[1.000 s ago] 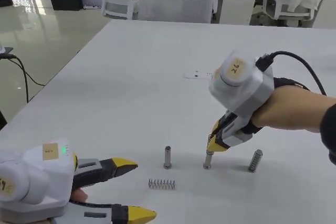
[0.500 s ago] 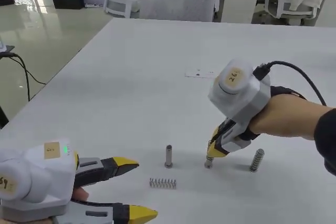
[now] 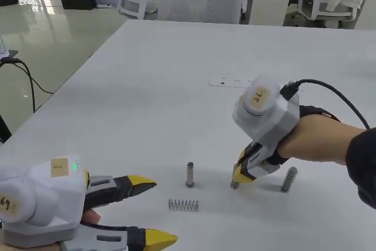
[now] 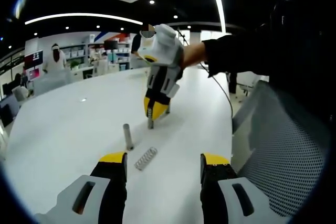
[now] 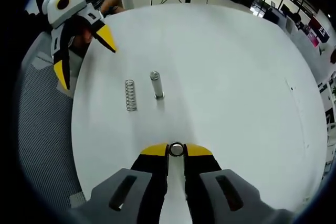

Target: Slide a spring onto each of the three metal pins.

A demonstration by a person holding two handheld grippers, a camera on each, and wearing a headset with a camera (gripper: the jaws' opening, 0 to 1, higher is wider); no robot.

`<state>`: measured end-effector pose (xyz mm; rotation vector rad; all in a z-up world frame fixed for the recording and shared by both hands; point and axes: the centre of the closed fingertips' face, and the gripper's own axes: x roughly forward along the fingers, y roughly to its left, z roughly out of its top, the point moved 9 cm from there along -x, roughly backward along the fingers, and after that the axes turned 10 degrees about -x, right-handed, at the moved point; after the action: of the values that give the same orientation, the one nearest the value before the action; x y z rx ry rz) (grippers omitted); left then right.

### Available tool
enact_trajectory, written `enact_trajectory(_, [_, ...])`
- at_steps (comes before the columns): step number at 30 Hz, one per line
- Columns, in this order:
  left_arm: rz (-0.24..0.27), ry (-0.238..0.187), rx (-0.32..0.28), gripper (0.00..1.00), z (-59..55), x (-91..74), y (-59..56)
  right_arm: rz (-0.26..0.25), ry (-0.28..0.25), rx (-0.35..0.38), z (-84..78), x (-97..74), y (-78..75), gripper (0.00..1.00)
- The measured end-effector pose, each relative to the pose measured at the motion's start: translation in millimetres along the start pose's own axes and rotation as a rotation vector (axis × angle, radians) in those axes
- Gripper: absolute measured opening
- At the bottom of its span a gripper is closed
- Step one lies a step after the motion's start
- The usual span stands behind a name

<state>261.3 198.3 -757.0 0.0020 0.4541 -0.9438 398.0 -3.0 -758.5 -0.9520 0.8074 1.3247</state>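
Three short metal pins stand on the white table (image 3: 147, 86). The left pin (image 3: 190, 174) (image 5: 156, 85) (image 4: 127, 136) is bare. On the right pin sits a spring (image 3: 288, 179). My right gripper (image 3: 239, 174) (image 5: 176, 150) (image 4: 156, 109) is low over the middle pin (image 3: 235, 184), shut on a small metal ring that looks like a spring's end; its jaws hide most of that pin. A loose spring (image 3: 183, 204) (image 5: 130, 95) (image 4: 146, 158) lies flat in front of the left pin. My left gripper (image 3: 151, 211) (image 4: 163, 158) (image 5: 84, 56) hovers open at the near left, holding nothing.
A small flat label (image 3: 226, 82) lies further back on the table. Office chairs (image 3: 200, 1) and desks stand beyond the far edge. A black cable (image 3: 329, 89) trails from the right gripper over the person's hand.
My right gripper has come down along the middle pin, and less of the pin shows under its tips. The left gripper and the loose spring have stayed put.
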Motion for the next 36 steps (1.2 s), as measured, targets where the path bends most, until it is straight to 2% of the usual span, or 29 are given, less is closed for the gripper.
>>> enact_trajectory(21, [-0.010, 0.005, 0.007, 0.51, 0.7, 2.1, -2.0, 0.000, 0.006, 0.024, -9.4, -1.2, 3.4, 0.11])
enact_trajectory(36, [-0.010, 0.002, 0.010, 0.51, -0.1, 1.4, -2.8, -0.006, 0.021, 0.024, -18.4, -7.1, 18.6, 0.11])
